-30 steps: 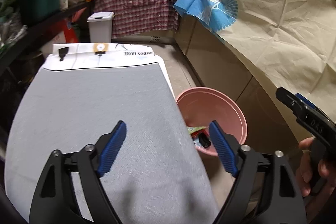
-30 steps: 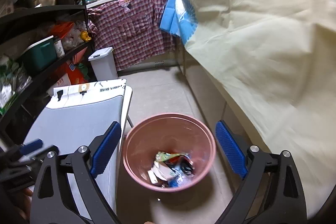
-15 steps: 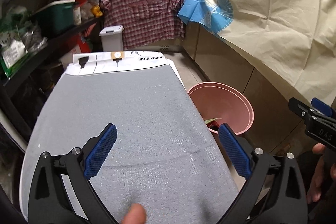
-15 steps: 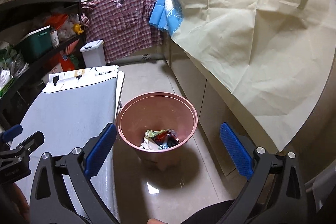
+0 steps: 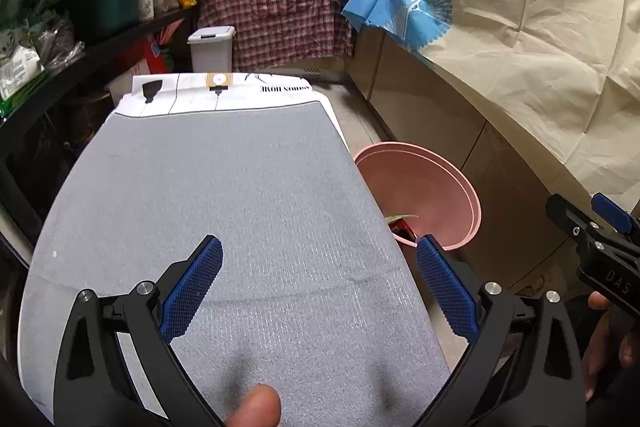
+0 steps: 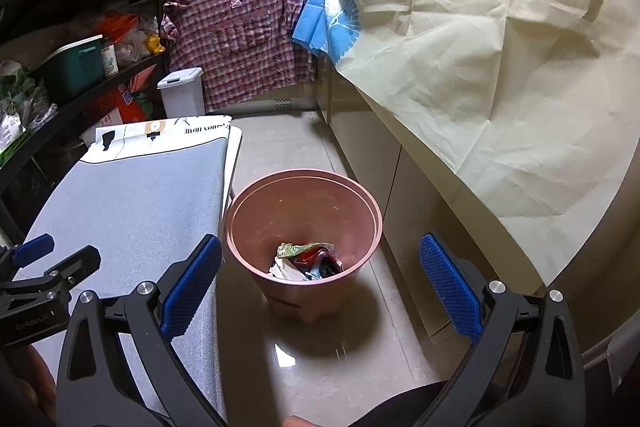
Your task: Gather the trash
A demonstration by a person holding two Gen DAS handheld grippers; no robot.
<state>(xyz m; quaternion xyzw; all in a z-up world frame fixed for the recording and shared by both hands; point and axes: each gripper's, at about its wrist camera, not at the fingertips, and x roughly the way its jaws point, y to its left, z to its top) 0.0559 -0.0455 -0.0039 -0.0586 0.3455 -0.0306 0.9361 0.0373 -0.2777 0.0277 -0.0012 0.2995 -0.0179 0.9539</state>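
A pink bin [image 6: 304, 223] stands on the tiled floor beside the grey-topped table [image 6: 132, 203]. Crumpled wrappers [image 6: 308, 261] lie at its bottom. The bin's rim also shows in the left wrist view [image 5: 424, 187], right of the table [image 5: 224, 211]. My left gripper [image 5: 320, 287] is open and empty above the table's near part. My right gripper [image 6: 320, 279] is open and empty, raised above the floor just short of the bin. Each gripper shows at the edge of the other's view.
A cabinet front draped with cream paper [image 6: 500, 67] runs along the right. A black shelf rack [image 5: 80, 39] with boxes and bags stands on the left. A small white lidded bin [image 6: 182, 95] and a hanging plaid shirt [image 6: 240, 39] are at the far end.
Both grippers have pulled back and risen, so the bin looks smaller and farther away. Both stayed open and empty. The trash in the bin has not moved.
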